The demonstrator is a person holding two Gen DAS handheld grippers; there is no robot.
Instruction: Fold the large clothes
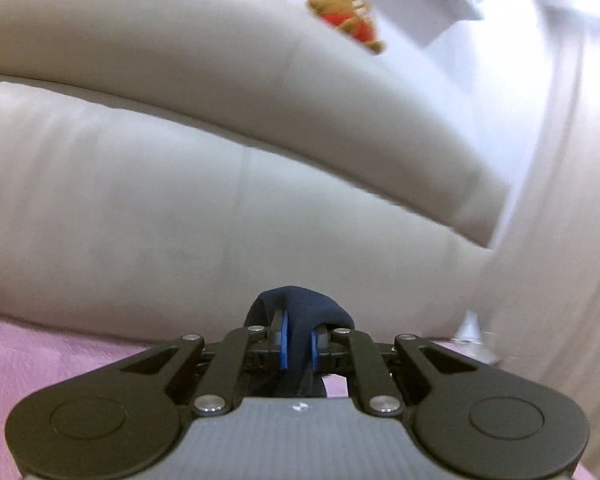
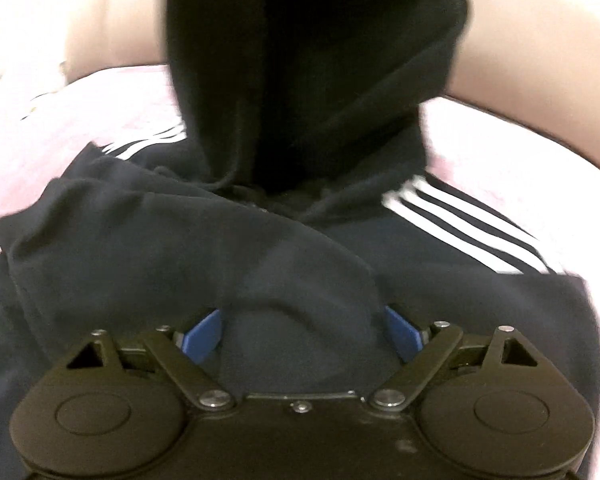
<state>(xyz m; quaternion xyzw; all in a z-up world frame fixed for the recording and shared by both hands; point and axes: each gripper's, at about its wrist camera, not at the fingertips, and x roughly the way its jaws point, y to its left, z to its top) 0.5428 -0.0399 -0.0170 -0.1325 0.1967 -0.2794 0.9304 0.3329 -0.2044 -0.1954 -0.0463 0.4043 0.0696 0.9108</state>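
Observation:
A dark navy hooded top (image 2: 140, 240) with white sleeve stripes (image 2: 460, 216) lies on a pink sheet (image 2: 40, 140). Part of it rises in a dark column (image 2: 308, 80) at the top of the right wrist view. My right gripper (image 2: 302, 320) stands wide, its blue pads (image 2: 202, 334) far apart. A bulge of the top lies between them and hides the fingertips. In the left wrist view my left gripper (image 1: 298, 332) is shut on a fold of the navy cloth (image 1: 300, 304), held above the pink sheet (image 1: 40, 360).
A padded beige headboard (image 1: 180, 200) fills the left wrist view ahead. A red and brown soft toy (image 1: 348, 16) sits beyond its top edge. Pale curtains (image 1: 560, 200) hang at the right. A beige surface (image 2: 520, 60) curves behind the sheet in the right wrist view.

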